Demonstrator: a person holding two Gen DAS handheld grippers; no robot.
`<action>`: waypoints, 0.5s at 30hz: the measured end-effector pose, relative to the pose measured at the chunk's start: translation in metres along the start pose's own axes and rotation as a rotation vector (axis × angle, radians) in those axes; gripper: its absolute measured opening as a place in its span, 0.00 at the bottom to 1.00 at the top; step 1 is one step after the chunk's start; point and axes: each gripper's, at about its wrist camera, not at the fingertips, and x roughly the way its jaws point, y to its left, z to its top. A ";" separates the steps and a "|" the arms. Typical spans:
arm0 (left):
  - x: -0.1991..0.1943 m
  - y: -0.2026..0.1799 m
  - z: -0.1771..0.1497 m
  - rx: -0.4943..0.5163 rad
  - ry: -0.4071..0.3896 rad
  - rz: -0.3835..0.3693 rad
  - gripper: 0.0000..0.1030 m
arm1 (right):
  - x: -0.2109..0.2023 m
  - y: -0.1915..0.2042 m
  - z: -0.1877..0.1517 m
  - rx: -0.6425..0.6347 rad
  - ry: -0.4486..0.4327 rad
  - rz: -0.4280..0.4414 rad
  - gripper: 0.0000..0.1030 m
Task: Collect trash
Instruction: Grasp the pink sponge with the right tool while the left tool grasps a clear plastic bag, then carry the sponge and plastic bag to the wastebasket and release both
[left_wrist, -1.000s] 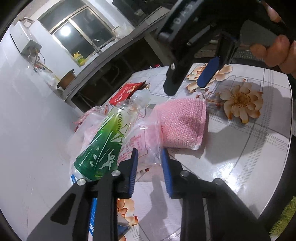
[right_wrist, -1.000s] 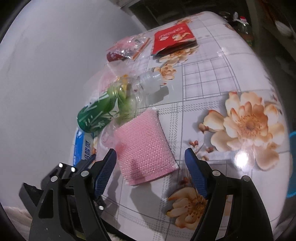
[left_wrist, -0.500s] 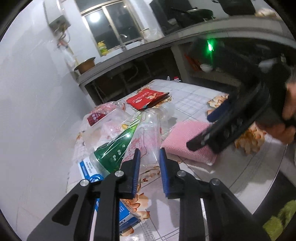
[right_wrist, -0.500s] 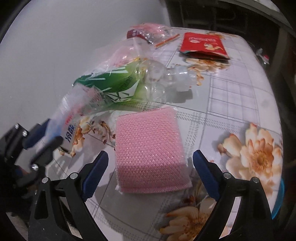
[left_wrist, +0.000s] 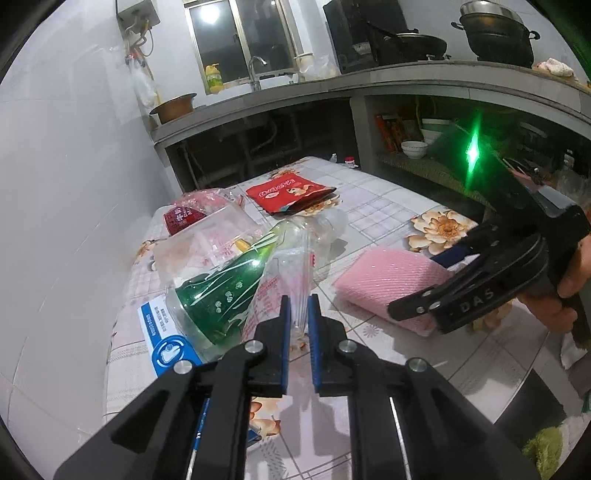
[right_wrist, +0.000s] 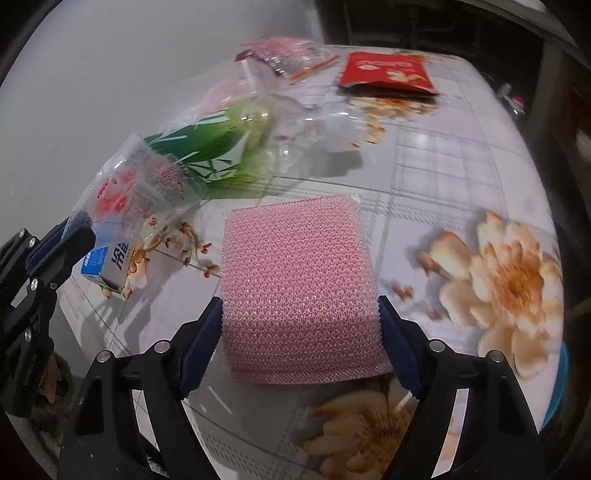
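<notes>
Sponge (right_wrist: 299, 280) between closing right fingers (right_wrist: 201, 347), touching; left fingers (left_wrist: 284, 325) closing on plastic bag (left_wrist: 284, 280).

Indoor light is dim and cool, with white glare on the glossy table (right_wrist: 424, 147) and a green flare (left_wrist: 472, 151) at right. Fisheye bends the dark edges; the far wrappers (right_wrist: 280, 59) blur.

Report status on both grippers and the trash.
Left hand-held gripper closing on clear plastic bag. Right hand-held gripper closing around pink mesh sponge. Nothing blocking.

One bottle (left_wrist: 236, 291), one pink sponge (right_wrist: 299, 284), one red packet (left_wrist: 290, 192).
</notes>
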 end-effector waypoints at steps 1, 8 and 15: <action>0.000 0.000 0.001 -0.001 -0.003 -0.002 0.08 | -0.005 -0.004 -0.003 0.025 -0.009 0.002 0.74; -0.005 -0.004 0.012 -0.003 -0.031 -0.030 0.08 | -0.039 -0.024 -0.019 0.160 -0.096 0.043 0.73; -0.011 -0.019 0.031 0.002 -0.071 -0.119 0.08 | -0.074 -0.055 -0.035 0.291 -0.188 0.066 0.73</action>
